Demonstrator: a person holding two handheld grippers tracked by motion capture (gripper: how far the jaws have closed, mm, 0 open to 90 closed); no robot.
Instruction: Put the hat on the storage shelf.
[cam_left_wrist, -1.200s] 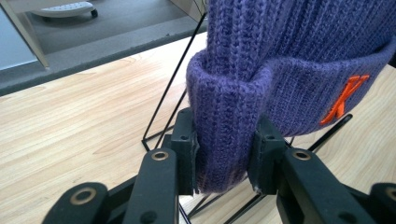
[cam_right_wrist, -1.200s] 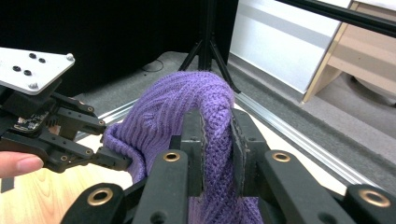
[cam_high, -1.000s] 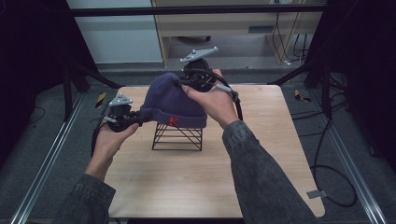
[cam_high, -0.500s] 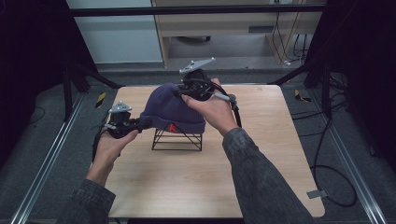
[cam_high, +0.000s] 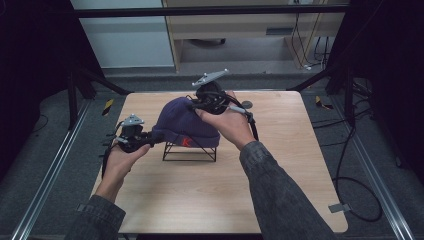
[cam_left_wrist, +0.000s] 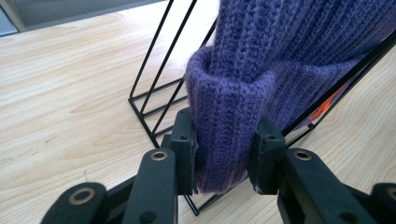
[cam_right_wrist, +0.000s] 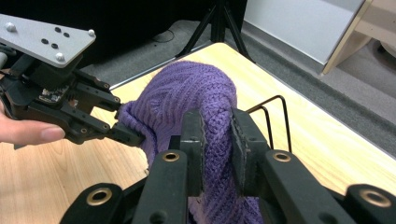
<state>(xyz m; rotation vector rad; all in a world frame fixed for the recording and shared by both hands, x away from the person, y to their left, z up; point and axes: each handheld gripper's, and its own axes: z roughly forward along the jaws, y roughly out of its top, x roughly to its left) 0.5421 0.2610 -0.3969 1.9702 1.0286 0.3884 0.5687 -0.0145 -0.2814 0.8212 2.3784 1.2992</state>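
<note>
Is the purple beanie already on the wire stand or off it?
Partly on: the beanie drapes over the wire stand, while the left gripper and right gripper each pinch its rim.

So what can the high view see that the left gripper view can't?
High view alone: both of the person's hands, the right tool pinching the hat's far side, the whole wooden table, the floor and cables around it. Left gripper view alone: close up, the left tool clamped on the hat's folded, ribbed brim. Both share: the purple knitted hat draped over the black wire rack, and wooden tabletop.
</note>
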